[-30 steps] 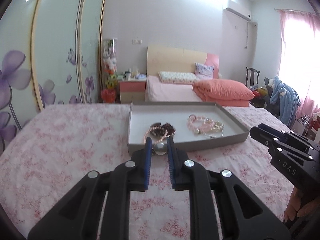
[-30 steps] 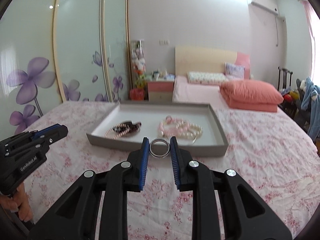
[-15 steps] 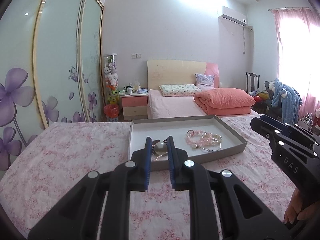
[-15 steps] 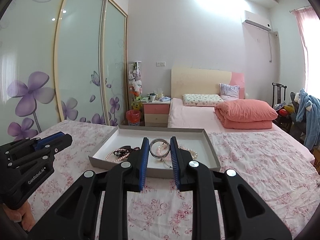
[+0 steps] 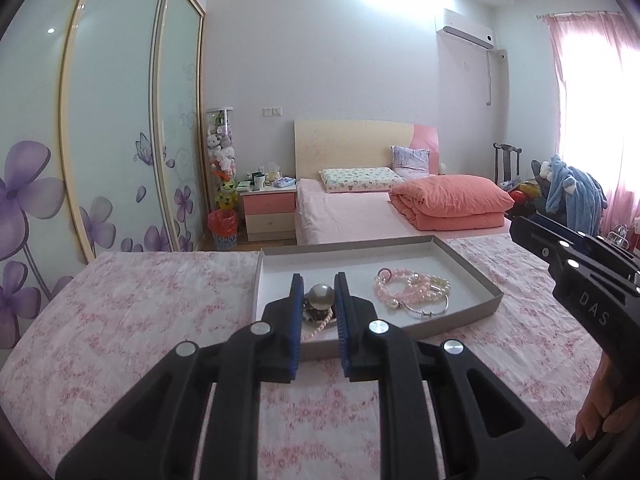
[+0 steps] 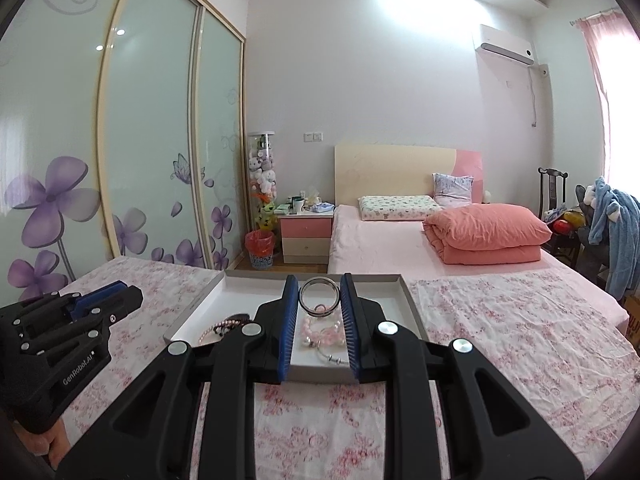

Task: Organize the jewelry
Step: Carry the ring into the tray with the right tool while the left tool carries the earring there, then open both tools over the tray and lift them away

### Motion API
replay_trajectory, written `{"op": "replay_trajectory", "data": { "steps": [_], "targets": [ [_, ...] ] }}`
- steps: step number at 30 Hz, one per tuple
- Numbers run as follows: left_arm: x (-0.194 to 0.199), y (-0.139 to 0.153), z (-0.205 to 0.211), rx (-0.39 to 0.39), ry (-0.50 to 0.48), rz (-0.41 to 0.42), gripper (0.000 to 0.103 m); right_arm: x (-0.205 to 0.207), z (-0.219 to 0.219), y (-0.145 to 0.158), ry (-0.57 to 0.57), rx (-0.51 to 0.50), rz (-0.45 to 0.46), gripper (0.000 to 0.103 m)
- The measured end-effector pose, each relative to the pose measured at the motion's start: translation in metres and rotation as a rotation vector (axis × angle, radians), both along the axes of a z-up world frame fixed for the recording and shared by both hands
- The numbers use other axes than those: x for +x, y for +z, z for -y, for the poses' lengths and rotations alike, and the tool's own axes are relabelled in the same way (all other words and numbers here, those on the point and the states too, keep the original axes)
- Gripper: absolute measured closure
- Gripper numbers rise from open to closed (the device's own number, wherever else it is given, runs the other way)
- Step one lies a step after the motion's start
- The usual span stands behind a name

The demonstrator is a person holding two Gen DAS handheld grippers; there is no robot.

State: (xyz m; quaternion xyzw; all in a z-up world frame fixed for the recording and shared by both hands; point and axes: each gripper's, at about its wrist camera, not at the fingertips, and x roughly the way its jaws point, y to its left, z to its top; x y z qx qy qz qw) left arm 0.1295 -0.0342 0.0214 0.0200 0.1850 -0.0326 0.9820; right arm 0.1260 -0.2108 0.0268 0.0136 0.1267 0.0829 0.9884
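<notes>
Two fisheye views look out along hand-held grippers over a bed covered in a pink floral sheet. In the left wrist view, the left gripper fills the lower centre of the frame, its blue-padded fingers clenched on a round pearl-like bead pinched near the fingertips. Just beyond it, in the middle of the frame, a shallow grey tray rests on the sheet. In the tray's right half lies a cluster of pink and white bead bracelets with a thin silver bangle touching its near side. Behind the left gripper's fingers, in the tray's left half, lies a dark bead bracelet with a strand of small pink beads.

In the right wrist view, the right gripper occupies the lower centre, grasping an upright silver ring between its blue pads, in front of the tray's right half. The left gripper's black body shows at the lower left of this frame, held by a hand partly visible below it.

The background shows sliding wardrobe doors with purple flowers on the left, a second bed with a folded orange quilt at centre right, and a pink nightstand between them.
</notes>
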Motion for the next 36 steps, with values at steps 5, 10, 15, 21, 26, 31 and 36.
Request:
{"op": "replay_trajectory", "data": {
  "steps": [5,10,15,21,26,31,36],
  "targets": [
    [0.023,0.001,0.001,0.004,0.005,-0.001,0.087,0.016,0.000,0.000,-0.008,0.005,-0.001,0.080],
    [0.049,-0.005,0.002,-0.002,0.003,-0.017,0.087,0.041,-0.002,-0.004,-0.007,0.008,-0.025,0.080],
    [0.080,-0.017,0.007,-0.024,-0.023,-0.068,0.087,0.070,-0.003,-0.015,0.001,0.026,-0.087,0.080],
    [0.117,-0.037,0.011,-0.028,-0.051,-0.144,0.087,0.109,-0.003,-0.034,0.032,0.078,-0.210,0.080],
    [0.136,-0.051,0.010,-0.038,-0.058,-0.191,0.087,0.125,-0.001,-0.046,0.055,0.121,-0.289,0.080],
    [0.144,-0.056,0.005,-0.063,-0.049,-0.218,0.085,0.133,0.004,-0.051,0.062,0.172,-0.342,0.070],
    [0.138,-0.047,-0.009,-0.108,-0.030,-0.209,0.080,0.125,0.020,-0.041,0.041,0.212,-0.322,0.069]
  ]
}}
